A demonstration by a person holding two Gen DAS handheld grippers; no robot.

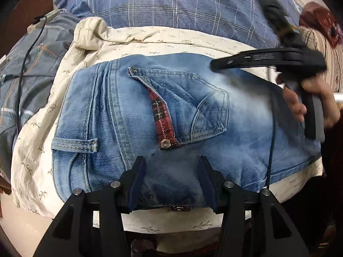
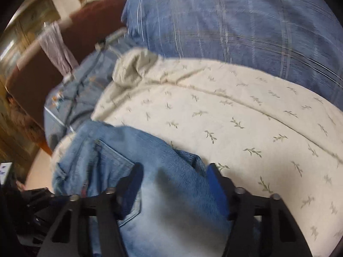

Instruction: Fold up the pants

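One blue bedcover [image 1: 171,6] with pale check lines across the far side; one cream sheet [image 2: 246,111] printed with small green sprigs spread in front of it; one grey-blue patterned quilt [image 1: 42,64] bunched at the left, crossed by one thin black cable [image 1: 23,70]. One pair of faded light-blue denim pants [image 1: 171,111] lying folded on the cream sheet, seat uppermost: one flapped back pocket [image 1: 201,107] with red tartan lining turned out, one metal snap [image 1: 165,143], one belt loop [image 1: 75,144]. Two black two-finger grippers with blue pads counted. Left gripper [image 1: 171,171] low over the near edge of the pants, jaws about half apart, denim beneath and between the fingers, pads not pressing on it. Right gripper [image 2: 173,171] over the right end of the pants, jaws about half apart, denim lying between them; contact of pads with cloth not discernible owing to blur. Same right gripper seen side-on from the left wrist view, held in one hand [image 1: 308,102], blurred. Raised lettering on its black body present but not legible. No other readable writing or brand mark found.
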